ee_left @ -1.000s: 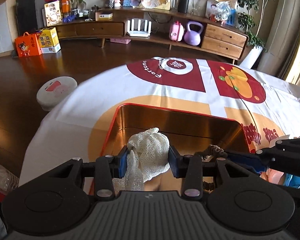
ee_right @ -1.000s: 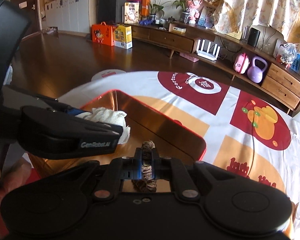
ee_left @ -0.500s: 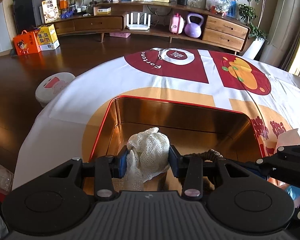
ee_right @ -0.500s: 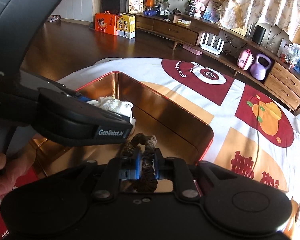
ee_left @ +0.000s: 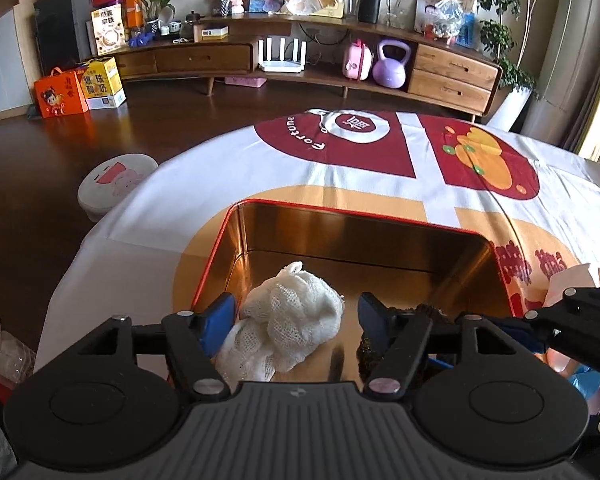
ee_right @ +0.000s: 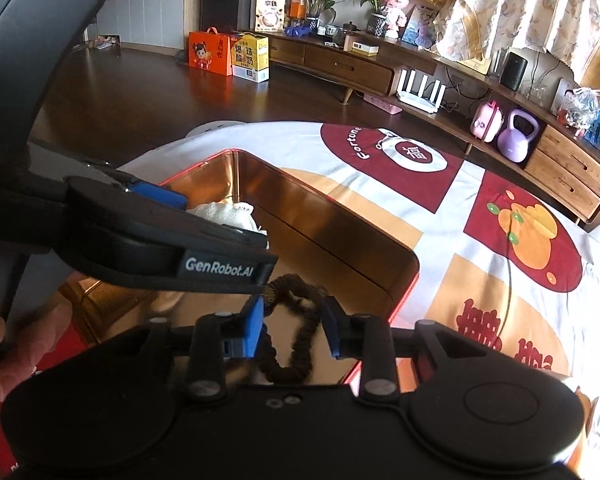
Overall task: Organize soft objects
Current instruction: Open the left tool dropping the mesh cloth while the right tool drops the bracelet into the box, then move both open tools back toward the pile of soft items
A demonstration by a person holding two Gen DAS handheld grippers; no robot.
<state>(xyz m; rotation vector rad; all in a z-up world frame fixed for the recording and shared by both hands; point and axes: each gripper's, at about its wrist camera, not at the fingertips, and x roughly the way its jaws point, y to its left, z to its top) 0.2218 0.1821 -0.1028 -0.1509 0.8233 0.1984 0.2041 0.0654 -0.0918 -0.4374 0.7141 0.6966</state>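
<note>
Cloth-covered surface (ee_left: pixel 220 200) carries the whole arrangement, its printed cover in white, red and orange; a gold-lined tin (ee_left: pixel 364 216) with a red rim sits on it, open at the top.

Both task items lie inside the tin; the white mesh cloth (ee_left: pixel 288 320) rests bunched on the tin floor toward its left side; the dark hair tie (ee_right: pixel 296 328), a looped scrunchie, lies on the floor to its right.

Left tool (ee_left: pixel 296 316): released, jaws spread wide, one pad just beside the cloth, the other apart from it; right tool (ee_right: pixel 294 326): also released, jaws parted on either side of the hair tie; contact with it cannot be confirmed.

Judgement: both placements appear complete and withdrawal is the step pending.

Risks noted: the open weave of the cloth could snag on the near pad and be dragged out on lifting; the hair tie loop could hook a fingertip likewise; the two tools sit close together above a narrow tin, so a careless lift may knock them together or shift the tin on the slippery cover.
</note>
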